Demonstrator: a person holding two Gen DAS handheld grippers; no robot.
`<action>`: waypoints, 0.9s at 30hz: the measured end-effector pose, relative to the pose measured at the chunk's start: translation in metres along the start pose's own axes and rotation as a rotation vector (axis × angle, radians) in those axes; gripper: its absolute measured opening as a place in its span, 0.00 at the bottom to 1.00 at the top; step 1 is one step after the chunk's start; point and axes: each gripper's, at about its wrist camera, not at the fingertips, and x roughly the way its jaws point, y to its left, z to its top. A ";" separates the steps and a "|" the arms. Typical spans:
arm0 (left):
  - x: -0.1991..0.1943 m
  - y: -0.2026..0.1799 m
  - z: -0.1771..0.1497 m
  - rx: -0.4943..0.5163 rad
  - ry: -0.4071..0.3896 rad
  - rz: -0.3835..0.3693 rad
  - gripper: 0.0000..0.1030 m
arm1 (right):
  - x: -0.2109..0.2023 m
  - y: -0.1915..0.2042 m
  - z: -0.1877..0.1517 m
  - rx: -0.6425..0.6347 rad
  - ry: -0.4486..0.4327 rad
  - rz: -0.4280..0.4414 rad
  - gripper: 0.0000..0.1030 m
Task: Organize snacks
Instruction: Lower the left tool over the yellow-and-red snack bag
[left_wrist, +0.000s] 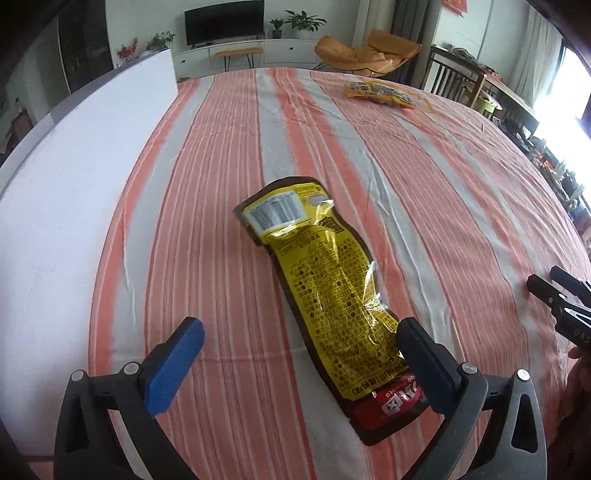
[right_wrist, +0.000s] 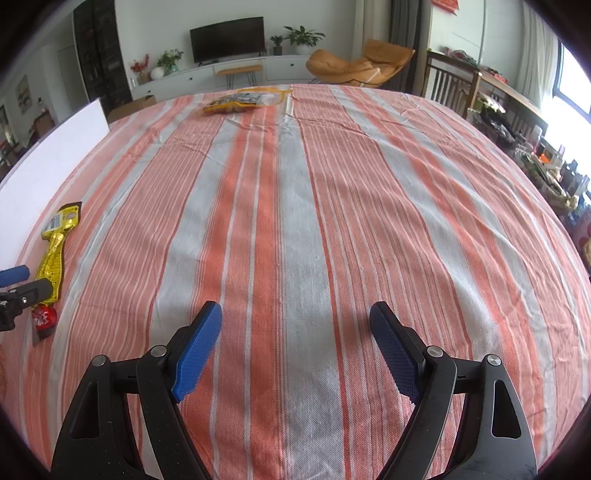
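Two snacks: both on the cloth, none gathered yet, so the sorting looks barely begun.
Cloth (right_wrist: 295, 221): striped orange and grey, spread under both tongs and covering the whole table.
Board (left_wrist: 74, 177): white, upright, along the cloth's edge out past the left tongs' blue pad.
Yellow pouch (left_wrist: 325, 280): long, flat, printed side up, reaching forward from the left tongs; its red end lies under their right-hand finger.
Far packet (right_wrist: 240, 101): small, yellow-edged, well ahead of both tongs near the far edge of the cloth.
Left tongs (left_wrist: 299, 354): spread wide and angled down; the pouch sits by one finger rather than squarely between the two. Whether that finger touches it I cannot tell.
Right tongs (right_wrist: 295, 339): spread wide over bare cloth, nothing between the fingers, well apart from either snack.
Step in hand: lining up on the yellow pouch, I'd judge.
Next move: shift the left tongs sideways until the pouch's narrow width lies between the pads, lower, then squeeze; thin glossy foil may slip.
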 end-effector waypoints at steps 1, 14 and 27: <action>-0.002 0.002 -0.002 -0.013 0.008 0.000 1.00 | 0.000 0.000 0.000 0.000 0.000 0.000 0.83; -0.002 -0.019 -0.016 0.015 -0.058 0.076 1.00 | 0.000 0.000 0.000 0.000 0.000 0.000 0.83; -0.002 -0.018 -0.019 0.004 -0.088 0.083 1.00 | 0.000 0.000 0.000 0.000 0.000 0.000 0.83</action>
